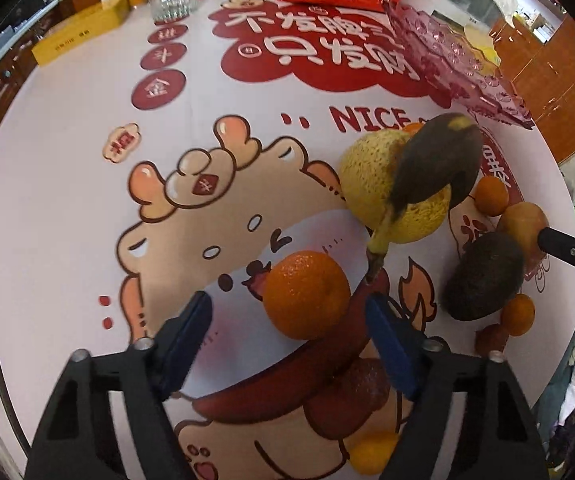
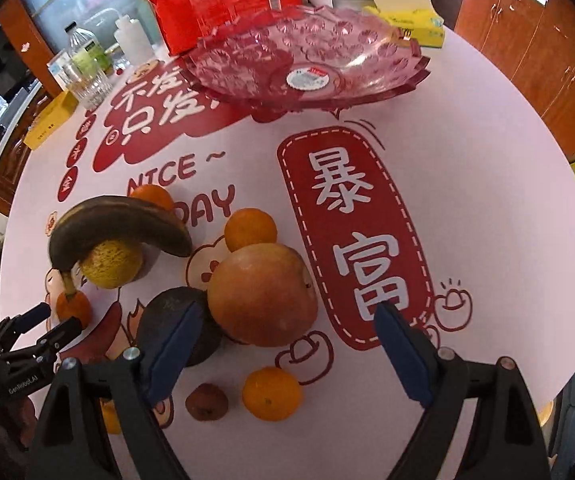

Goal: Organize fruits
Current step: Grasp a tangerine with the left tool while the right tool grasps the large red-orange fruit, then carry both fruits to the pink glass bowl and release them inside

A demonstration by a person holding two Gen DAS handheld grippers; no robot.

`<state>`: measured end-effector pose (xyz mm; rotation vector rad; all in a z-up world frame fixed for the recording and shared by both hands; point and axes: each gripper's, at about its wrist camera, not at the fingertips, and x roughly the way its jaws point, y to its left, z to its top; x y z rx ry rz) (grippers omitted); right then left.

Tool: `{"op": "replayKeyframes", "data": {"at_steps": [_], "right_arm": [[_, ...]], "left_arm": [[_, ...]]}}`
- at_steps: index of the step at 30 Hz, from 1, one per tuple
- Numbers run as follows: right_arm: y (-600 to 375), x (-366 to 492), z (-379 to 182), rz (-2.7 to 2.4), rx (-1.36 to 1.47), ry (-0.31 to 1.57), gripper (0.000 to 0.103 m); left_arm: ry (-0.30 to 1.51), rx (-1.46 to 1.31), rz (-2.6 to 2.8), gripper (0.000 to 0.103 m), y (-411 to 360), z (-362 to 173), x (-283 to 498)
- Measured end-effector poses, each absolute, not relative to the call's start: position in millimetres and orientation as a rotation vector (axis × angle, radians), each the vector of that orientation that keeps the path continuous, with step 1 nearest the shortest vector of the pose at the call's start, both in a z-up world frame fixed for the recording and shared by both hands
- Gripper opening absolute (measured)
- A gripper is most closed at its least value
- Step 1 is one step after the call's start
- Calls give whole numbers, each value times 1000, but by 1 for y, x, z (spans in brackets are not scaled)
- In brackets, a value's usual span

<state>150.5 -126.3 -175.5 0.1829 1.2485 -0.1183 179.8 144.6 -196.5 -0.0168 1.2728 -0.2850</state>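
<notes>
On the table (image 2: 487, 200), fruit is scattered near the pink bowl (image 2: 307, 56); both the left gripper (image 1: 287, 336) and right gripper (image 2: 287, 344) are held wide open, with nothing gripped.

Black-framed tool (image 2: 283, 360) w/ blue pads (image 2: 173, 352), silver screws (image 2: 130, 354), white "GenRobot.AI" lettering

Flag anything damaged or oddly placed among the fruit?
The banana is almost entirely black, overripe, and lies perched across the yellow speckled fruit rather than on the table. A small shrivelled dark-red fruit sits near the right hand-held gripper. The pink glass bowl holds no fruit.
</notes>
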Motion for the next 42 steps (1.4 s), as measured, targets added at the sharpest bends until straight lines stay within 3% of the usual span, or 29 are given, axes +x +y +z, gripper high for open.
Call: {"op": "replayKeyframes", "data": {"at_steps": [8,10,17,27,42], "right_arm": [[-123,164,-192,-113,201,1268,86],[-121,167,-195,-104,207,1268,83],[-127,176,-207,-71,323,1292,71],[-135,159,-199,-92,373,1289,70],[-140,128,-117,-52,255,1124,70]], "left_arm": [[1263,19,-321,55,132,-204,185],[1250,46,-326,44,128,-204,185],[1247,64,-323,42,128,-203,185],[1180,35,-308,42,142,-171,168],[1008,4,-330,42,126,-81,129]]}}
